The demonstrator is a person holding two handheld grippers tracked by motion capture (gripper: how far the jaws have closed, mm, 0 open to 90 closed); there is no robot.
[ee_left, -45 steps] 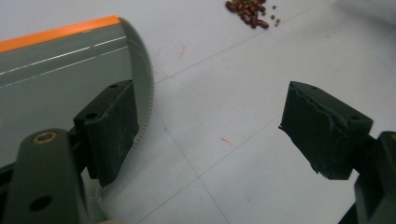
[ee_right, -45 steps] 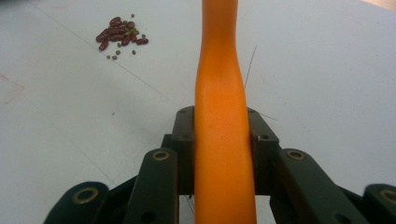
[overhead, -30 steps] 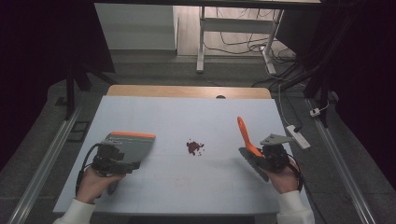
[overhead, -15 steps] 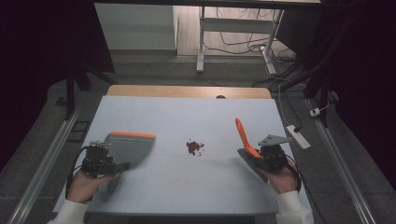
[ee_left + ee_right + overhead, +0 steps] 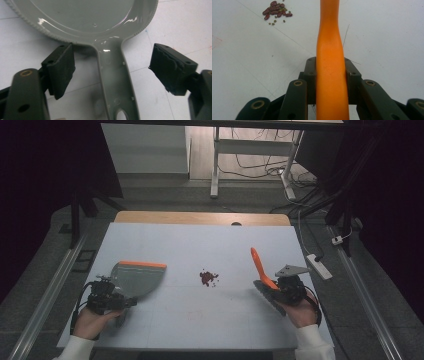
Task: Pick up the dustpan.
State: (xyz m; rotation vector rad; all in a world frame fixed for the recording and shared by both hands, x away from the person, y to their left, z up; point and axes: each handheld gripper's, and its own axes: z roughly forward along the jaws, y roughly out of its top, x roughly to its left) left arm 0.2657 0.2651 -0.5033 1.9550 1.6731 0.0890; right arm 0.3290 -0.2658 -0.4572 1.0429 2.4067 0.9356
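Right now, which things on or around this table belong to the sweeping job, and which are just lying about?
In the job:
- grey dustpan
- orange brush handle
- beans
- left gripper
- right gripper

Lying about:
- power strip
- floor cables

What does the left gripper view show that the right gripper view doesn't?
Left gripper view: the grey dustpan, its handle lying between open jaws, untouched. Right gripper view: the orange brush handle clamped between shut jaws, with a small pile of beans beyond. Both share the white table and each gripper's own black jaws.
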